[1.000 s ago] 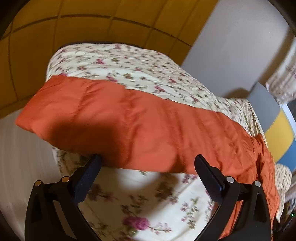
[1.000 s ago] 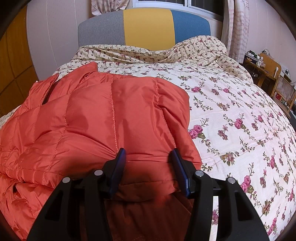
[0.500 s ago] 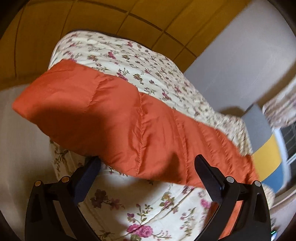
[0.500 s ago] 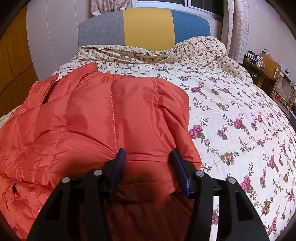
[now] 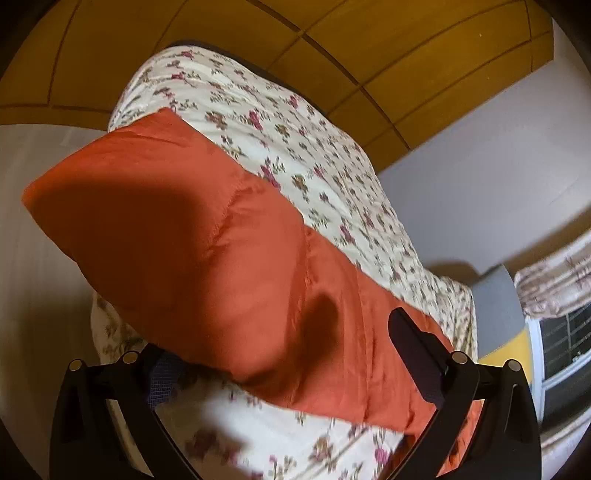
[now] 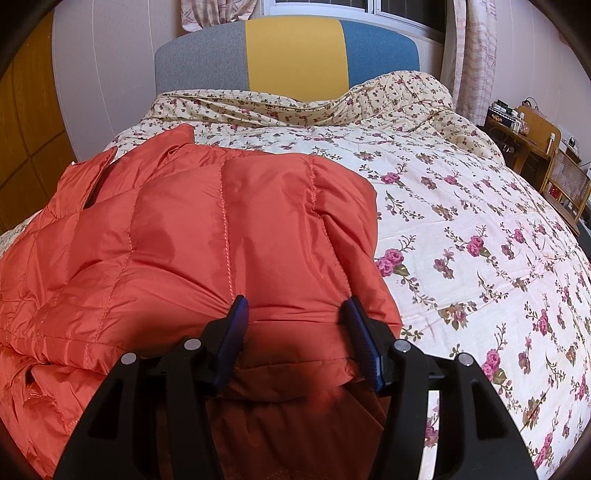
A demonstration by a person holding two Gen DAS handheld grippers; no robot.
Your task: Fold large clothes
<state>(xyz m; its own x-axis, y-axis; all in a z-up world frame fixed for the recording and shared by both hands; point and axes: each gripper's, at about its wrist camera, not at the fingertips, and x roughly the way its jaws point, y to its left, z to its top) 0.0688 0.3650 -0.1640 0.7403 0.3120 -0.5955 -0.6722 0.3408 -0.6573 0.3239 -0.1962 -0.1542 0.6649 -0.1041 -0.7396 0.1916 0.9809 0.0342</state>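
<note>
An orange quilted puffer jacket point(image 6: 184, 236) lies on the floral bedspread point(image 6: 461, 221), on the bed's left side. My right gripper point(image 6: 293, 314) is shut on a thick folded edge of the jacket, which bulges between the blue pads. In the left wrist view the jacket point(image 5: 207, 240) stretches across the bed as a long band. My left gripper point(image 5: 280, 354) is open, with the jacket's near edge between its wide-apart fingers; the left finger is partly hidden under the fabric.
A headboard point(image 6: 291, 51) in grey, yellow and blue stands at the far end of the bed. Yellow wood panelling point(image 5: 332, 33) lines the wall beside the bed. A wooden desk and chair point(image 6: 546, 158) stand at the right.
The left gripper has moved in on the jacket and tilted, so the jacket's edge now lies between its fingers. The right gripper has held still, shut on the jacket.
</note>
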